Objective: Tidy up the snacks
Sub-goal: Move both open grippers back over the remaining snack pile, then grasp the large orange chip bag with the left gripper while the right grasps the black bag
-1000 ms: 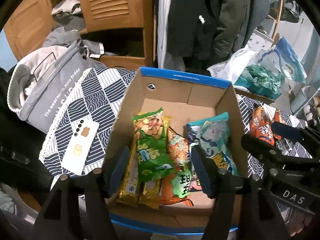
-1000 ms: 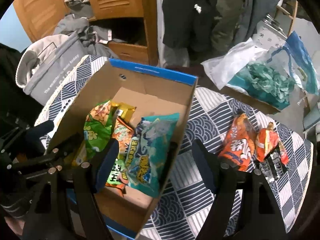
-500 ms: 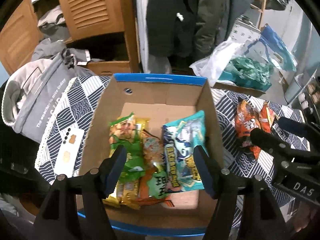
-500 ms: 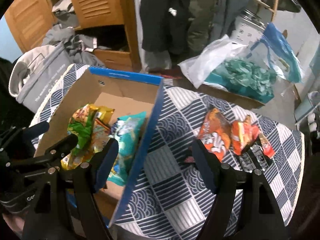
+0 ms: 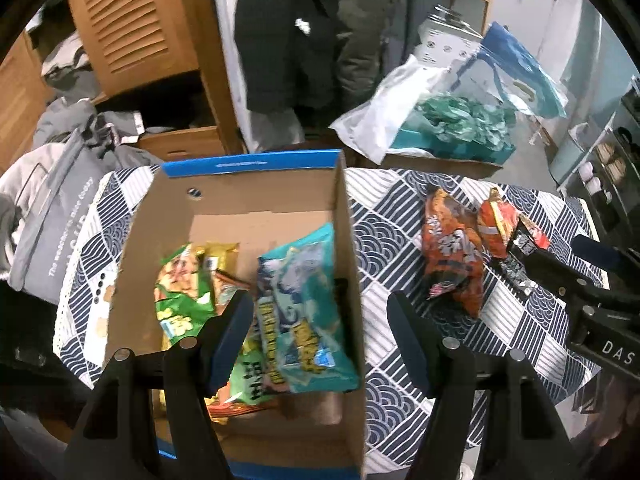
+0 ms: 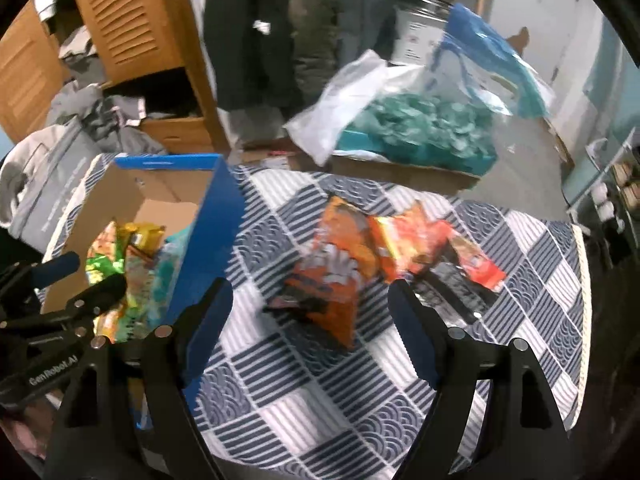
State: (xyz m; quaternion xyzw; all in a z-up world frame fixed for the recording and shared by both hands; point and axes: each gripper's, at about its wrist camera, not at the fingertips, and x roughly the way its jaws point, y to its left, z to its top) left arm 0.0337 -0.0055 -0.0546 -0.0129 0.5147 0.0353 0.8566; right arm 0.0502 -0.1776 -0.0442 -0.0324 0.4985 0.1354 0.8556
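A cardboard box with a blue rim [image 5: 248,164] [image 6: 216,216] sits on the left of the patterned table and holds a teal snack bag [image 5: 304,312], a green bag [image 5: 182,296] and other packets. An orange snack bag [image 5: 452,256] [image 6: 336,276], a smaller orange-red packet [image 6: 412,240] and a dark packet [image 5: 520,264] lie on the cloth to the right. My left gripper [image 5: 320,340] is open and empty above the box's right wall. My right gripper [image 6: 310,328] is open and empty, just in front of the orange bag.
A blue-and-white patterned tablecloth [image 6: 360,400] covers the table. A grey bag [image 5: 48,216] lies at the left. Behind are a wooden cabinet [image 5: 140,32], hanging coats and a plastic bag with teal contents [image 6: 412,128]. A phone [image 5: 100,304] lies left of the box.
Both grippers have swung to the right, away from the box's inside. The right gripper now faces the orange snack bags on the cloth. Both stay open and empty.
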